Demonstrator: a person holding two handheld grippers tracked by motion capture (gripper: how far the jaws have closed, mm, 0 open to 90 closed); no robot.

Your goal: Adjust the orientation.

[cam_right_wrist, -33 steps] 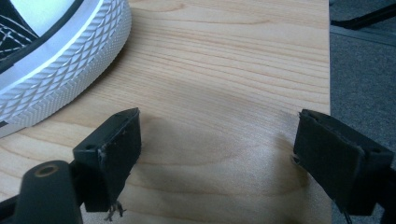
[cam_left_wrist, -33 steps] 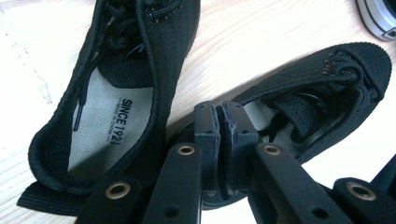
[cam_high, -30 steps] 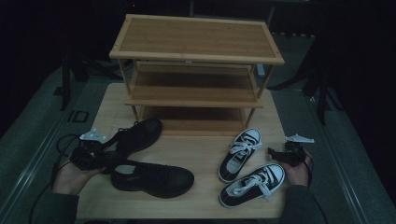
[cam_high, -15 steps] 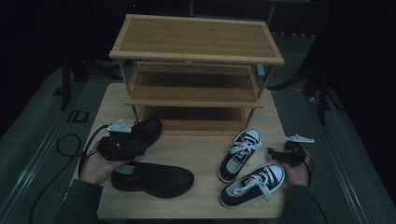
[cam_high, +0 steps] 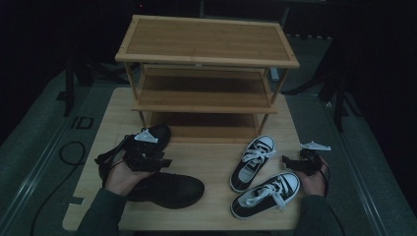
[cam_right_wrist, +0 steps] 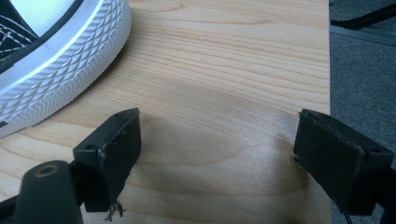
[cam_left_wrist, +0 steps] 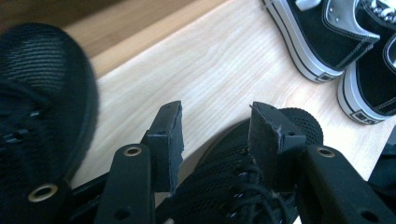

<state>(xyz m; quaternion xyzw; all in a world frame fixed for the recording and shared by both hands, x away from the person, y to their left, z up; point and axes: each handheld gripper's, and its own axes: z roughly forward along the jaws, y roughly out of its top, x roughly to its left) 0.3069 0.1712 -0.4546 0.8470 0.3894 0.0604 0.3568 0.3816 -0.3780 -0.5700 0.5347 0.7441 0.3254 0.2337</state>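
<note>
Two black lace-up shoes lie at the table's left: one [cam_high: 169, 189] near the front edge, the other [cam_high: 158, 133] behind it by the rack. My left gripper [cam_high: 164, 161] hovers over them. In the left gripper view its jaws [cam_left_wrist: 215, 126] have just been opening and stand apart above the near shoe's laces [cam_left_wrist: 233, 186], with the pads off it. The other black shoe [cam_left_wrist: 42, 93] is at that view's left. My right gripper [cam_high: 287, 161] stands open over bare wood [cam_right_wrist: 219, 140], beside two black-and-white sneakers [cam_high: 253, 162] [cam_high: 268, 194]. One sneaker's toe [cam_right_wrist: 60, 60] lies close by.
A three-tier bamboo shoe rack [cam_high: 206, 73] stands at the back of the wooden table [cam_high: 211, 167]. A cable [cam_high: 71, 152] trails off the left side onto the grey floor. The table's right edge [cam_right_wrist: 327, 70] is close to my right gripper.
My left hand has moved from the table's left edge rightward over the black shoes. The right hand and all shoes have kept still.
</note>
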